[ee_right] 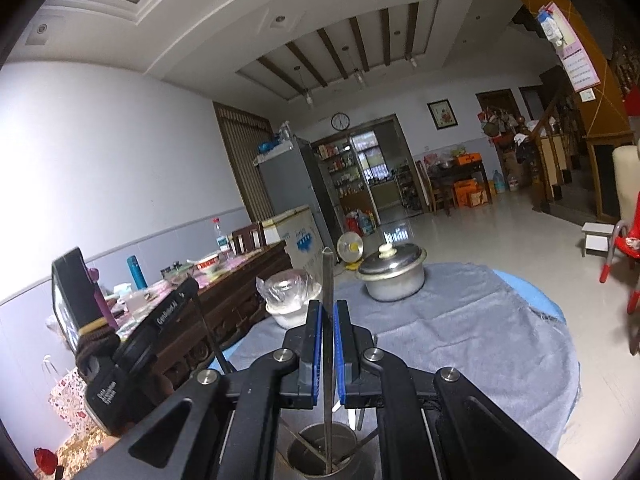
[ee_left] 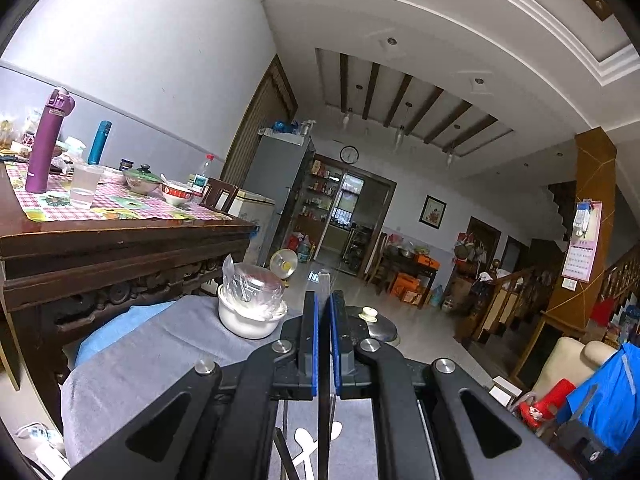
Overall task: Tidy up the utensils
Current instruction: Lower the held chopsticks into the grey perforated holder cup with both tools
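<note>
In the right wrist view my right gripper point(ee_right: 328, 306) is shut on a thin metal utensil point(ee_right: 328, 276) that stands upright. Its lower end reaches into a steel utensil cup point(ee_right: 306, 454), which holds a few other utensils. In the left wrist view my left gripper point(ee_left: 323, 296) is shut on a slim utensil point(ee_left: 325, 280) with a clear tip; its dark shaft runs down between the blue pads. A white spoon point(ee_left: 316, 438) lies on the grey cloth point(ee_left: 168, 352) below it. The left gripper's black body point(ee_right: 132, 344) shows at the left of the right wrist view.
A white bowl under plastic wrap point(ee_right: 290, 300) and a lidded steel pot point(ee_right: 394, 278) stand at the far side of the cloth-covered round table point(ee_right: 480, 328). A dark wooden table point(ee_left: 120, 248) with bottles and bowls is to the left. A red chair point(ee_right: 624, 248) stands to the right.
</note>
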Demonstrator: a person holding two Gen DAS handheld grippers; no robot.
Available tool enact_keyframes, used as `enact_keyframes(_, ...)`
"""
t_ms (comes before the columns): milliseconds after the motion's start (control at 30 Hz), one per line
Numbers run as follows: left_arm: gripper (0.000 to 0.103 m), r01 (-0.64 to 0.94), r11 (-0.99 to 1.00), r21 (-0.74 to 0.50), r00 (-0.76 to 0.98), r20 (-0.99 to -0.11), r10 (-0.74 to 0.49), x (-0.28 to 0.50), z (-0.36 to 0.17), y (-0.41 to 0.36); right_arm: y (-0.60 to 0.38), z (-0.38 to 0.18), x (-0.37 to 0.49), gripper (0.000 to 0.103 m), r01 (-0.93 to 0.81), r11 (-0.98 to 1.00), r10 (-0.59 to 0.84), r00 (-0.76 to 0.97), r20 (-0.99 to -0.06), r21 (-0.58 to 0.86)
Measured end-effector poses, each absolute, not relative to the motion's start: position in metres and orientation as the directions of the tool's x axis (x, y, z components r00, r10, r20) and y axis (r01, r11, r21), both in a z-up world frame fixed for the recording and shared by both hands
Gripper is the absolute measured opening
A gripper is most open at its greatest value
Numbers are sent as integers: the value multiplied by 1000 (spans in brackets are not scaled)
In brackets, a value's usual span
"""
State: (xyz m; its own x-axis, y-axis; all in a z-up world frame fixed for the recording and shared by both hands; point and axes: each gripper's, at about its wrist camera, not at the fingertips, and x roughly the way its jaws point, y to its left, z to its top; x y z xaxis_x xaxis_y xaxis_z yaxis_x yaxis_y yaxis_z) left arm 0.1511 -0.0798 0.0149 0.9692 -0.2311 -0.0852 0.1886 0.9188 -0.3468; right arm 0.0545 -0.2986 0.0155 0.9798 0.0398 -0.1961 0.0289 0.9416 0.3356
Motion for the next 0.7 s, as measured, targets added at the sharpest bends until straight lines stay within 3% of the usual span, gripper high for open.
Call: enact_keyframes(700, 6, 149, 939, -311, 964, -166, -208, 166, -8, -87, -281, -12, 75, 6, 26, 954, 73, 946, -316, 298)
